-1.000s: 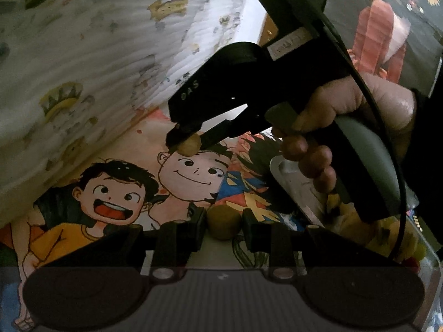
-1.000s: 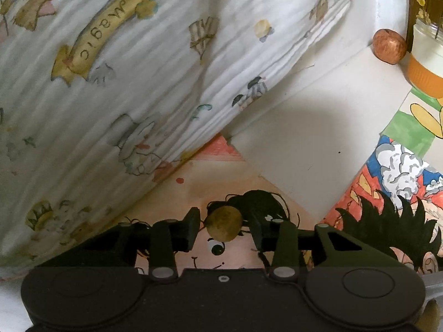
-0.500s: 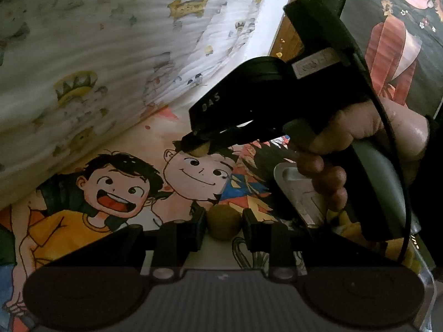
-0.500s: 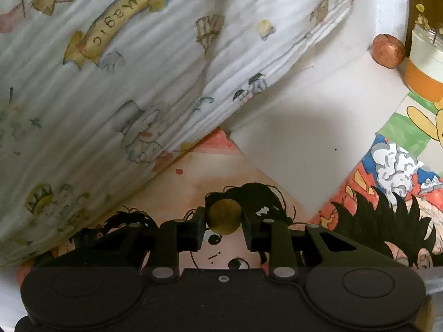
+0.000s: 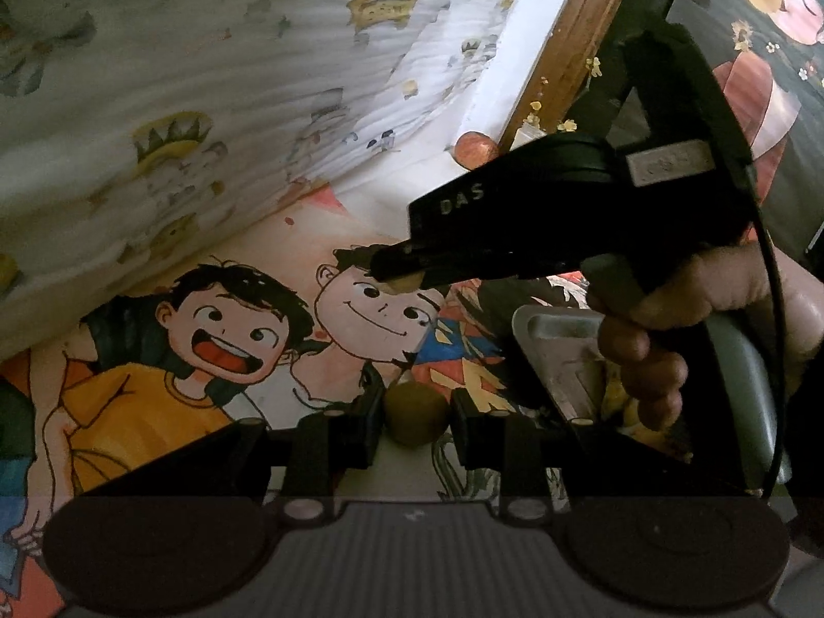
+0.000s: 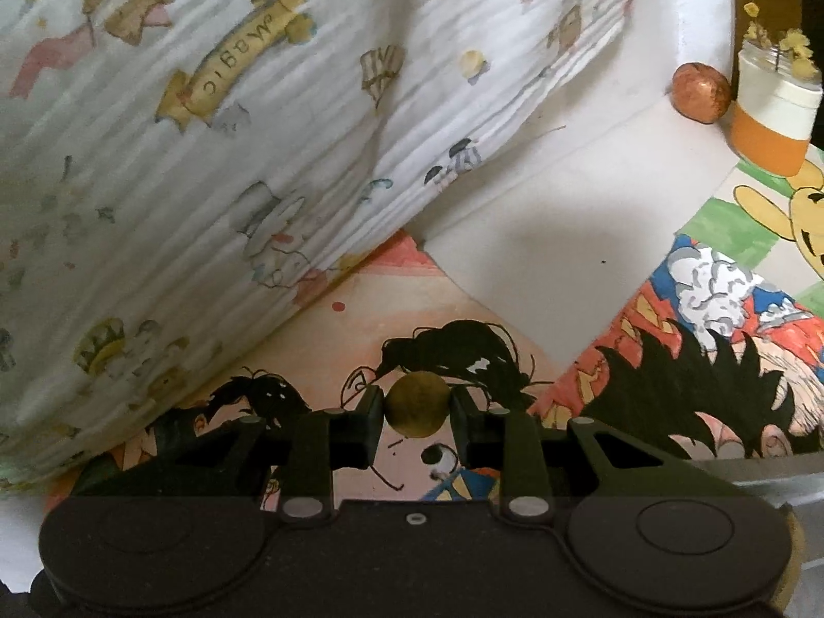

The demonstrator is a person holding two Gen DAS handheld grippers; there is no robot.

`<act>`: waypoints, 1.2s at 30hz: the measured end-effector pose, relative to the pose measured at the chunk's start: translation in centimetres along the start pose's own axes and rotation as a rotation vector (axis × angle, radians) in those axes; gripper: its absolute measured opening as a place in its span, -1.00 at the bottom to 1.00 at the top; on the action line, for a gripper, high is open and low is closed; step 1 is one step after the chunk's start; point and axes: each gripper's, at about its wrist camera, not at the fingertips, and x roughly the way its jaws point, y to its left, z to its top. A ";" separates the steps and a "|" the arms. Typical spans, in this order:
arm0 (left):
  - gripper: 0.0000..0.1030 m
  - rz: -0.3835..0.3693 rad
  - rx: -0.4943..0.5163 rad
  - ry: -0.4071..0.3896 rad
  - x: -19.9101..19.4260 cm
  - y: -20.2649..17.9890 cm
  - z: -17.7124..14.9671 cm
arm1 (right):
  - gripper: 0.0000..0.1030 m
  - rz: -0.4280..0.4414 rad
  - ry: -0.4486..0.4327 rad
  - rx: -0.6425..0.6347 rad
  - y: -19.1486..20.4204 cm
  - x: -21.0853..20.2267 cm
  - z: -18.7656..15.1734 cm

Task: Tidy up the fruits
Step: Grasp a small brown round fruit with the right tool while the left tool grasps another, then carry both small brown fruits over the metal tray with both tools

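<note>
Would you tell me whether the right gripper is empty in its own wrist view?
No, the right gripper is closed on a small round brown fruit between its fingers.

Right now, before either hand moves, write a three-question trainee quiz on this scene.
1. True or false: the left tongs grip a small round brown fruit.
2. Multiple choice: the reddish fruit at the back lies
A. inside the metal tray
B. beside the white-and-orange jar
C. between the right tongs
3. Fill in: the right tongs hold a round brown fruit above a ____ mat printed with children's faces.

Key: 1 true; 2 B; 3 cartoon
</note>
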 end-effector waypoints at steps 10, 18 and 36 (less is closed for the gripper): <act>-0.40 0.003 -0.046 0.004 -0.7 0.2 -0.2 | -0.42 -0.007 -0.051 0.025 -0.7 -2.4 -1.5; -0.40 0.007 -0.076 -0.014 -1.6 0.0 0.1 | -0.42 -0.018 -0.118 0.041 -1.3 -5.4 -2.8; -0.40 -0.016 -0.077 -0.089 -3.4 -3.7 1.1 | -0.42 -0.100 -0.294 0.067 -3.6 -14.3 -6.4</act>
